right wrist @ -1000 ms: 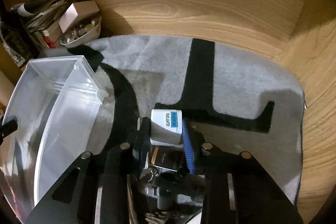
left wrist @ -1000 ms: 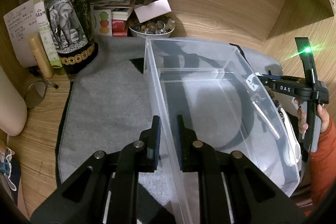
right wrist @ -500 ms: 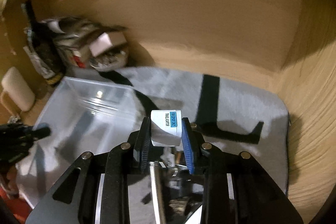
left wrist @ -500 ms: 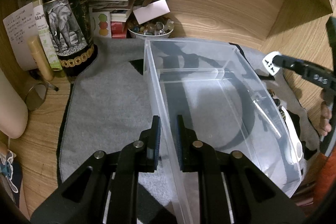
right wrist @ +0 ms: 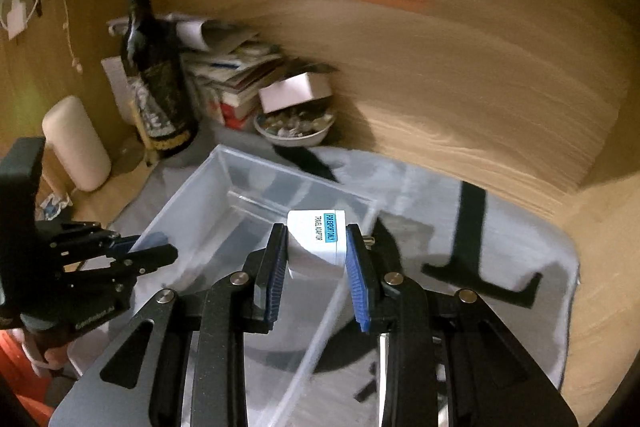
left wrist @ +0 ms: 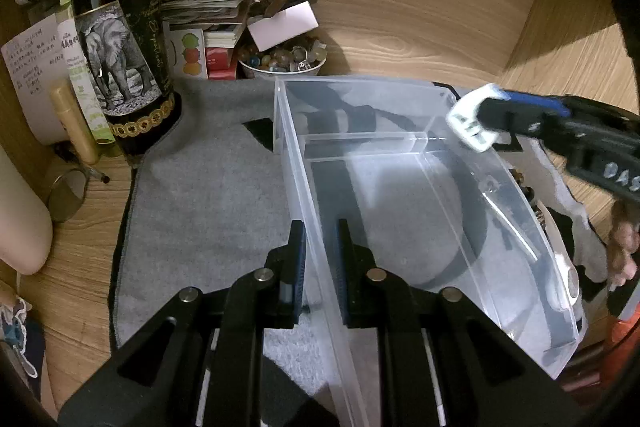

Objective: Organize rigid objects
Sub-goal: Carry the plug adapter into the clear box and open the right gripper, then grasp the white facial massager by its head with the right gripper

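A clear plastic bin (left wrist: 520, 211) (right wrist: 200, 187) with an inner divider lies on the grey mat. My left gripper (left wrist: 320, 247) is shut on the bin's near left wall, pads on either side of it. My right gripper (right wrist: 316, 251) is shut on a white travel adapter (right wrist: 320, 239) with a blue label, held in the air over the bin's right rim. In the left wrist view the adapter (left wrist: 470, 125) and the right gripper (left wrist: 480, 123) come in from the right, above the bin's far right corner. Nothing lies inside the bin.
A dark wine bottle (left wrist: 120, 39) with an elephant label, stacked papers and books (left wrist: 208, 7) and a bowl of small stones (left wrist: 284, 61) crowd the back left corner. Wooden walls close in behind and on the right. A person's fingers (left wrist: 624, 251) and more small items lie right of the bin.
My right gripper has risen off the mat with the adapter and travelled left to a spot over the bin's rim. The left gripper and the bin have stayed put.
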